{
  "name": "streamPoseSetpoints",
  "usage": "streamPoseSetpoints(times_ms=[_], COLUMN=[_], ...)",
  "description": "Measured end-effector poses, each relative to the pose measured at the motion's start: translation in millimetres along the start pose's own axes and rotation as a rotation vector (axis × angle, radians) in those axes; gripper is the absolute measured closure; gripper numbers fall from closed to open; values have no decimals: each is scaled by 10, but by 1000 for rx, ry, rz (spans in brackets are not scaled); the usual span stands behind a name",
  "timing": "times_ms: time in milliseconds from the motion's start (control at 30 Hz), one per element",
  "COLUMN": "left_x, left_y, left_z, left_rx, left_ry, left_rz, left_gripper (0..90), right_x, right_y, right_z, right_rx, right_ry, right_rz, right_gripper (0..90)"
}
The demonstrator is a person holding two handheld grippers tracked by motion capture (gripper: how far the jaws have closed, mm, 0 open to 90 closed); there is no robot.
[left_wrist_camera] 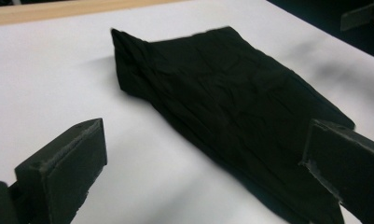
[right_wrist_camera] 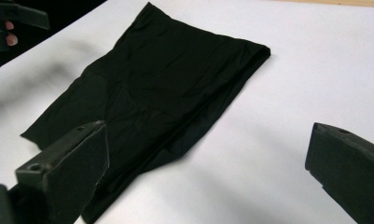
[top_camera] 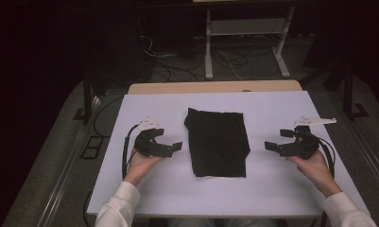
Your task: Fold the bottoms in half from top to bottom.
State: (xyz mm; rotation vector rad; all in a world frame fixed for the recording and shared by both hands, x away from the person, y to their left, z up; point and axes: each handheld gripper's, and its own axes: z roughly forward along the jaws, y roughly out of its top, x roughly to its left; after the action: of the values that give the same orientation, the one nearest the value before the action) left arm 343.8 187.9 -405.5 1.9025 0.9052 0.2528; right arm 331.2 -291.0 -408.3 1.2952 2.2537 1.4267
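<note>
A folded black cloth lies flat in the middle of the white table top, long side running away from me. My left gripper hovers just left of the cloth, open, its jaws pointing toward it. On the other side, my right gripper is a short way off the cloth's right edge, open as well. In the left gripper view the cloth lies ahead between the wide-spread jaws. The right gripper view shows the cloth ahead to the left, with nothing between the parted jaws.
A wooden strip shows along the table's far edge. Beyond it, a white metal frame and loose cables lie on the dark floor. Bare white surface surrounds the cloth on all sides.
</note>
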Motion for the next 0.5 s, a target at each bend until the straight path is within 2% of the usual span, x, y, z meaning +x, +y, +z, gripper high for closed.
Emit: streamPoseSetpoints(times_ms=[267, 500], left_x=[-142, -206], left_y=[-165, -317], left_z=[-101, -166], left_rx=[-10, -24], left_ry=[-14, -4], left_rz=[17, 23], left_gripper=[0, 0], right_x=[98, 177], right_y=[-181, -323], right_z=[-73, -121], right_rx=[-6, 4], right_ry=[5, 13], right_rz=[-24, -39], right_gripper=[0, 0])
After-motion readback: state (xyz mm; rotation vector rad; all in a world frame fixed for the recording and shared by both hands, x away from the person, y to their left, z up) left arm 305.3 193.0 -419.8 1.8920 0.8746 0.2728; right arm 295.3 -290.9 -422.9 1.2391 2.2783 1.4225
